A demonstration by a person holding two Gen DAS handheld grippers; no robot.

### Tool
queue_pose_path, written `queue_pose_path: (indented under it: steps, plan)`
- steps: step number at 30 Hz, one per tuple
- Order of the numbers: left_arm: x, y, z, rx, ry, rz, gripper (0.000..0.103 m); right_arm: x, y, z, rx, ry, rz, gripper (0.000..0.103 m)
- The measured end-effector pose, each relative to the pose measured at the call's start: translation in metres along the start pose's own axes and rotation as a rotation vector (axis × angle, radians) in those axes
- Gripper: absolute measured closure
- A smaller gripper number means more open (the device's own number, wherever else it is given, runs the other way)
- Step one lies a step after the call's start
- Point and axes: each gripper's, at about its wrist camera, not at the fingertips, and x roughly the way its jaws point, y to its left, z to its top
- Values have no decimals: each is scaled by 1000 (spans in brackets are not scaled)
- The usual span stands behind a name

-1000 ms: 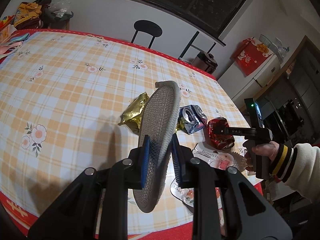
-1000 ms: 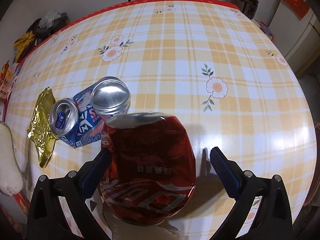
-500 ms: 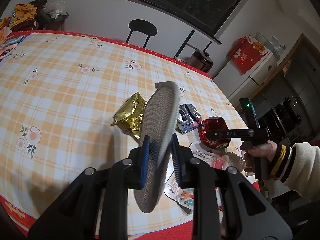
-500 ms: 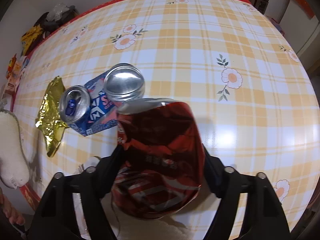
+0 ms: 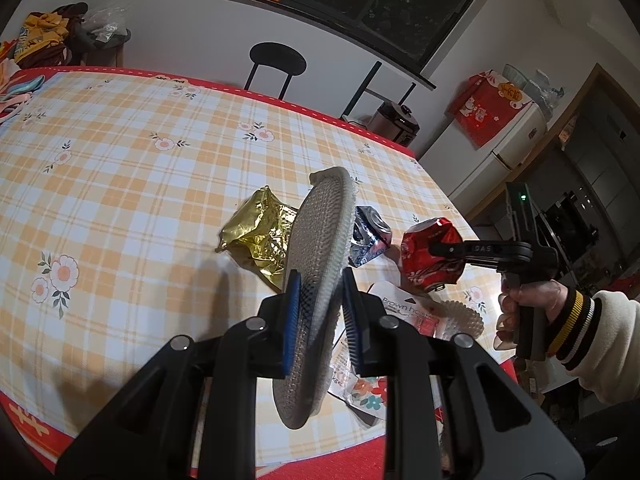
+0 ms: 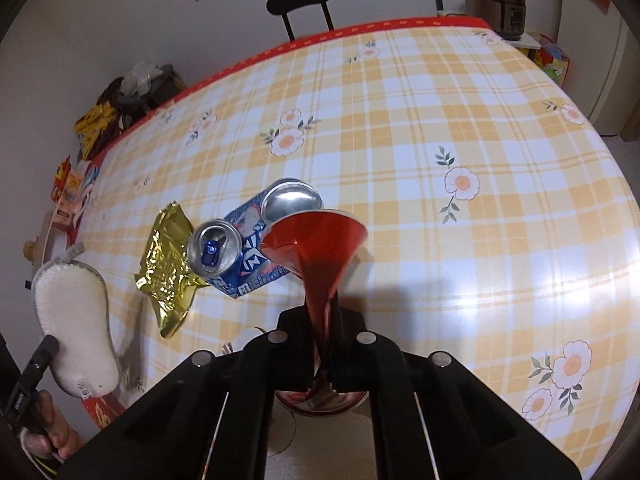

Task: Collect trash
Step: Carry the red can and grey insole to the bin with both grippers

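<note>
A second ago our right gripper [image 6: 320,360] was wide open; now it has squashed the red can [image 6: 318,252] flat and lifted it. Our left gripper [image 5: 320,316] still pinches the insole [image 5: 320,236], so both go to the trash next.

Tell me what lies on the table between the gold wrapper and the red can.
A crushed blue can lies on the tablecloth, between the gold wrapper and the red can clamped in the right gripper. The right wrist view shows it best.

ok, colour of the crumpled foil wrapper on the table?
Gold; the crumpled foil wrapper shows best in the right wrist view.
</note>
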Motion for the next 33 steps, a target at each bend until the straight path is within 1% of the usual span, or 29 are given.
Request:
queue_pose_path:
  steps: [6,14,22,29,33]
  plan:
    - [-3,-4,-1,14,-3,-5,80,-21,-5,-6,25,-74,-2,97]
    - [-5,-22,0,46,-11,-39,80,-66,-25,-25,112,-175,37,97]
    - [-1,-55,0,99,-12,-89,80,-110,-42,-43,131,-259,34,97]
    - [4,-88,-2,146,-4,-79,80,-136,-70,-58,160,-307,69,97]
    - [8,-111,-3,152,-25,-68,80,-145,-94,-60,169,-311,75,97]
